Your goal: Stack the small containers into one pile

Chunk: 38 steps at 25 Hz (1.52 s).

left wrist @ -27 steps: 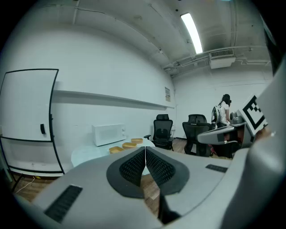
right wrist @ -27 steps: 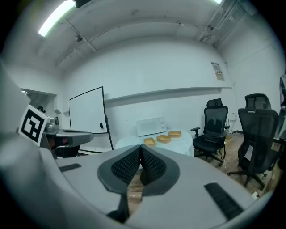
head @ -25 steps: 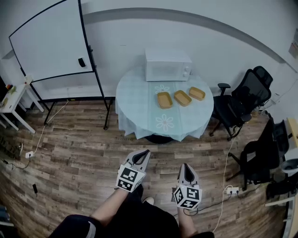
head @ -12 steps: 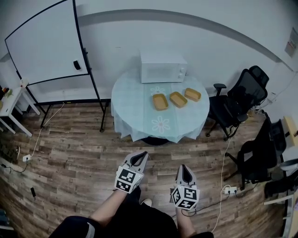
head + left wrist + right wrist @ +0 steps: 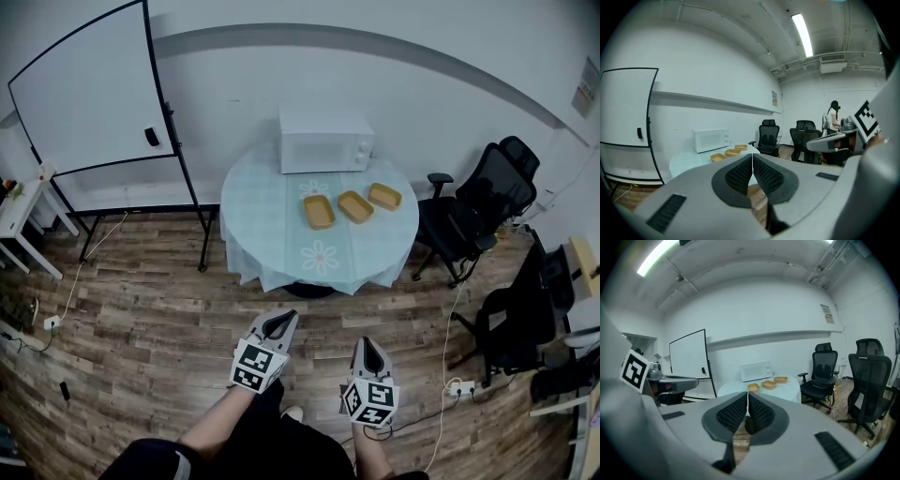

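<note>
Tan small containers (image 5: 355, 206) are set in a row on the desk (image 5: 255, 220), upper centre; left hand-held gripper (image 5: 279, 322) and right hand-held gripper (image 5: 367, 347), lower centre, are clenched empty. One could be shoved by unopened jaws

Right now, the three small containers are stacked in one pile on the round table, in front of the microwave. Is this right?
Not quite: the three small containers lie side by side in a row, not stacked, on the round table in front of the microwave. The head view shows it.
</note>
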Available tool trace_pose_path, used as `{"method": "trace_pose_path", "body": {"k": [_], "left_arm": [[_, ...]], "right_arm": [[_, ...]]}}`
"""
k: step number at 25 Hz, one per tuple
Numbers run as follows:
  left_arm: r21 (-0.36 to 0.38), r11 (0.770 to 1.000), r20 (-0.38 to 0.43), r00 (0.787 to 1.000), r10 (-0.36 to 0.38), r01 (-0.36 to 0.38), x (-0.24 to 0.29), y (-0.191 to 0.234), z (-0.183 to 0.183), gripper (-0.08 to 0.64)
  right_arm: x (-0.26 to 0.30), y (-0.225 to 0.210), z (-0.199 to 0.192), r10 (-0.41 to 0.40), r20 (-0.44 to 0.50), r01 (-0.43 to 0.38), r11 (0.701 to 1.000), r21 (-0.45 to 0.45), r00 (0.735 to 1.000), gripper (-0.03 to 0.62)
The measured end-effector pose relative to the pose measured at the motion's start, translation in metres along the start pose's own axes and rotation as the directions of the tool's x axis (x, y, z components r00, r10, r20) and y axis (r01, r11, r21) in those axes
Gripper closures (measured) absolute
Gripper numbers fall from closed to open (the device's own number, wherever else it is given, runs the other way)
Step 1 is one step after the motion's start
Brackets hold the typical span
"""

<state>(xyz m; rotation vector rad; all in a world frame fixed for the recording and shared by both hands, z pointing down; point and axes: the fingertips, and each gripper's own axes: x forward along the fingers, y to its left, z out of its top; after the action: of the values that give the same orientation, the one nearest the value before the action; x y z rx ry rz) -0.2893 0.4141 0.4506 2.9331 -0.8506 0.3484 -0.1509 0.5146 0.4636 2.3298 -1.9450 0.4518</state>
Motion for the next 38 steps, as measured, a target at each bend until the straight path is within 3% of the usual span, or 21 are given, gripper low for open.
{"method": "trace_pose_path", "body": {"k": [8,17,28,38], "left_arm": [[-0.013,0.999,0.007,0.999,-0.042,0.042,0.03,0.011,0.003,0.545],[0.016,0.993,-0.009,0.994,-0.113,0.114,0.109,0.04,0.014,0.545],[-0.004,0.985,-0.058,0.983,-0.173,0.173,0.193,0.092,0.02,0.545],[-0.013,0.98,-0.085,0.976,-0.199,0.199,0.235,0.141,0.014,0.545]], "right_arm": [[0.031,-0.009,-0.005,0.007,-0.04,-0.006,1.0,0.018,0.999,0.566],[0.101,-0.026,0.016,0.0,-0.054,0.0,1.0,0.01,0.999,0.566],[0.193,-0.044,0.046,-0.046,-0.068,0.048,0.998,0.03,0.997,0.566],[0.253,-0.039,0.053,-0.08,-0.085,0.084,0.995,0.049,0.993,0.566]]}}
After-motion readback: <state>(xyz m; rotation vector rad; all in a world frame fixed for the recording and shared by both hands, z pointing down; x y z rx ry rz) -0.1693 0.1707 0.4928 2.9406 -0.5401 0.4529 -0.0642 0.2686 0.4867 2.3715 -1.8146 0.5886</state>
